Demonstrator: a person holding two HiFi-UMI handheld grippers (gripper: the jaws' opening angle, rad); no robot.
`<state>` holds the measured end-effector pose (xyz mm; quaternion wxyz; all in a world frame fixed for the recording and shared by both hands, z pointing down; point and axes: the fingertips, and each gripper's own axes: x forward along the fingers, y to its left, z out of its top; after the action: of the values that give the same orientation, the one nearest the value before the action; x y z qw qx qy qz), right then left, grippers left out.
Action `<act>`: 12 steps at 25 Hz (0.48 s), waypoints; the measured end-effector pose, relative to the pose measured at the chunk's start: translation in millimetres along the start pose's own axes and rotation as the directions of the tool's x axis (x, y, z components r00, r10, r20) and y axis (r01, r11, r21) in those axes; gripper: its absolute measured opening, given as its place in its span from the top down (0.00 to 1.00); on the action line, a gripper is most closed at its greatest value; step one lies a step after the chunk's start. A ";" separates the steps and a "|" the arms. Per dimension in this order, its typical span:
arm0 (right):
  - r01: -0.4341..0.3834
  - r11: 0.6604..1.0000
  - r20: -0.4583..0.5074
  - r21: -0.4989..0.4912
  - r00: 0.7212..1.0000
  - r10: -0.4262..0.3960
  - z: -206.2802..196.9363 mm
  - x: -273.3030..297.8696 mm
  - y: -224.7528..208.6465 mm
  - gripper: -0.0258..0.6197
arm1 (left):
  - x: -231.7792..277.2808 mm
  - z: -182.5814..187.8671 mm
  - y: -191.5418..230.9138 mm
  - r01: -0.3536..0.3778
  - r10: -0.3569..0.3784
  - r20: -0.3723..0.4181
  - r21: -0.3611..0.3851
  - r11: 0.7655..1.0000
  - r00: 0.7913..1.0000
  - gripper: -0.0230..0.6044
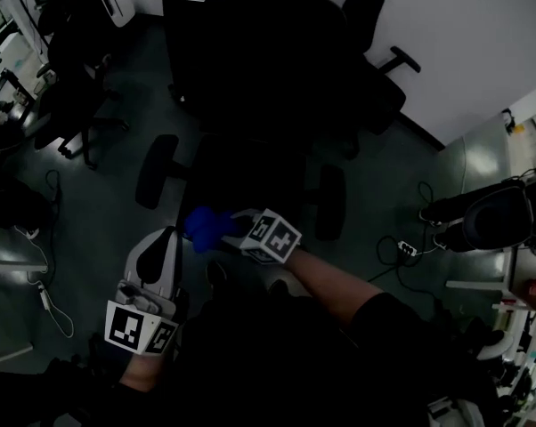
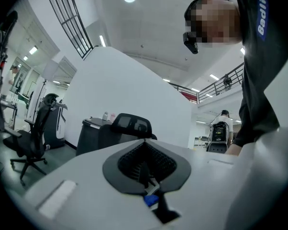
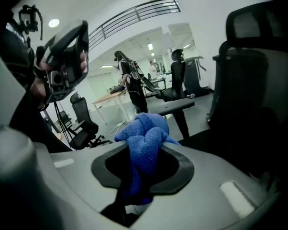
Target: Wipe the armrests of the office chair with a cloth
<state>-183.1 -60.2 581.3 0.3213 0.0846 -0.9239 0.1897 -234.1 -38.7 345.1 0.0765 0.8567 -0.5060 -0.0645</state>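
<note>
Blue cloth (image 1: 206, 225), bunched up, sits low centre in the head view, pinched between the narrowly parted jaws of the right gripper (image 1: 228, 234). The dark chair (image 1: 250, 78) is above it, armrests (image 1: 155, 171) on either side. The left gripper (image 1: 166, 238), at lower left, is closed and empty.

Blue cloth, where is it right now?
The blue cloth is clamped in the right gripper, low centre in the head view, just short of the front of the office chair.
</note>
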 end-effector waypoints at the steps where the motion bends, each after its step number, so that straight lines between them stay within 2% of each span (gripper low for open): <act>1: 0.032 0.999 0.027 0.024 0.999 -0.033 -8.6 -23.1 -7.3 0.79 | 5.3 -2.1 -15.6 0.016 -0.016 -0.001 0.003 1.000 1.000 0.96; 6: 0.159 0.980 0.128 0.117 0.976 -0.174 -49.7 -133.6 -37.8 0.79 | 34.1 -6.9 -83.6 0.075 -0.075 -0.004 0.021 0.997 0.997 0.96; 12: 0.288 0.932 0.212 0.222 0.918 -0.334 -107.2 -230.0 -62.3 0.79 | 52.4 -19.0 -141.0 0.102 -0.100 -0.041 0.052 0.993 0.994 0.96</act>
<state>73.6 -65.7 533.2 0.2212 0.2835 -0.9093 0.2096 -84.5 -16.2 334.3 0.0595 0.8842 -0.4618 -0.0380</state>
